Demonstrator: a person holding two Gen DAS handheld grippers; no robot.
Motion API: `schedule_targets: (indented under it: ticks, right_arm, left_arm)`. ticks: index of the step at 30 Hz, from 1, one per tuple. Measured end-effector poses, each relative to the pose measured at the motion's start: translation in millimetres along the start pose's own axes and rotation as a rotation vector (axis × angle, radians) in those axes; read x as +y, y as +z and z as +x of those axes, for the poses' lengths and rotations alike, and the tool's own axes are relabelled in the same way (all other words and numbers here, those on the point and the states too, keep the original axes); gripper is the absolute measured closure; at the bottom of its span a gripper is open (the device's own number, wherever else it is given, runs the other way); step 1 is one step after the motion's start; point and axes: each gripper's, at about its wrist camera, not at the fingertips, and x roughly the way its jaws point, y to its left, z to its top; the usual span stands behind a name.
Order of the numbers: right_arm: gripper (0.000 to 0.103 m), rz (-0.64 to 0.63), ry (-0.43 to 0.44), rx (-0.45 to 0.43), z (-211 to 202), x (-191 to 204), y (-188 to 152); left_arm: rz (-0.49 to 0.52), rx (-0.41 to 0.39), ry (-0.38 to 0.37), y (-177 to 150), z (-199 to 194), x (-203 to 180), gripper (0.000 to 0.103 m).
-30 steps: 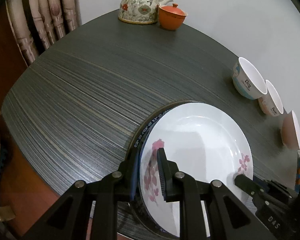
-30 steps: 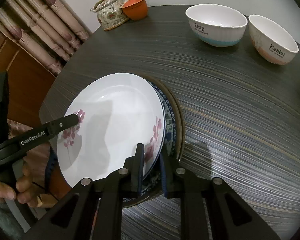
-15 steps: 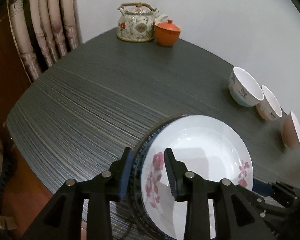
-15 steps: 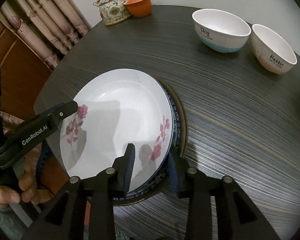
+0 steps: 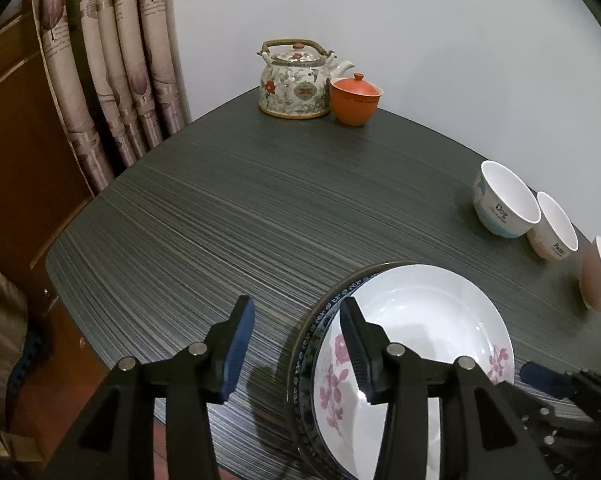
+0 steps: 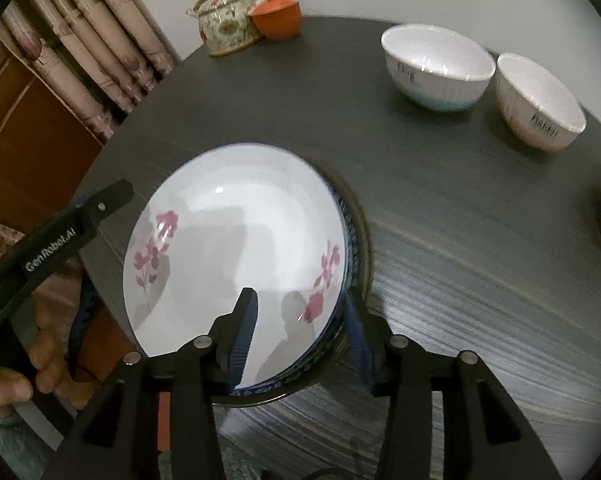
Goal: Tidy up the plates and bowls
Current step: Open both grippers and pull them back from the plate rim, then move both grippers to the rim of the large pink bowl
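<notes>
Now both tongs opening: left tongs (image 5: 296, 354) and right tongs (image 6: 300, 338) letting go of white plate (image 6: 236, 248), resting stacked on blue-rimmed plate (image 5: 314, 330) on surface (image 5: 240, 208), bowls (image 6: 436, 68) waiting beyond.

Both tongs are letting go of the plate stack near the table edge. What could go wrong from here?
1. The stack hangs near the table edge; the white flowered plate sits off-centre on the blue-rimmed plate, so a nudge may slide it.
2. The right tongs are opening with the rims between the fingers; pulling back may catch them.
3. One finger of the opening left tongs is over the plate and may hit it.
</notes>
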Motion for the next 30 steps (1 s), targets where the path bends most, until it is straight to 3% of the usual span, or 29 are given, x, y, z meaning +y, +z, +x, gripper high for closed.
schedule_targets:
  ticks: [14,19,30]
  right_arm:
    - [0.058,0.048,-0.041,-0.059,-25.1,-21.0,-9.2]
    - [0.049,0.112,-0.067,-0.070,-34.1,-49.1,-18.3]
    - [0.048,0.299,-0.114,-0.088,-60.4,-135.6,-52.3]
  left_arm:
    - [0.011,-0.012,0.046,-2.1,-4.9,-3.0,0.057]
    - [0.008,-0.016,0.075,-4.8,-4.2,-0.1,0.057]
    - [0.079,-0.027,0.108,-8.2,-12.3,-20.1,0.057]
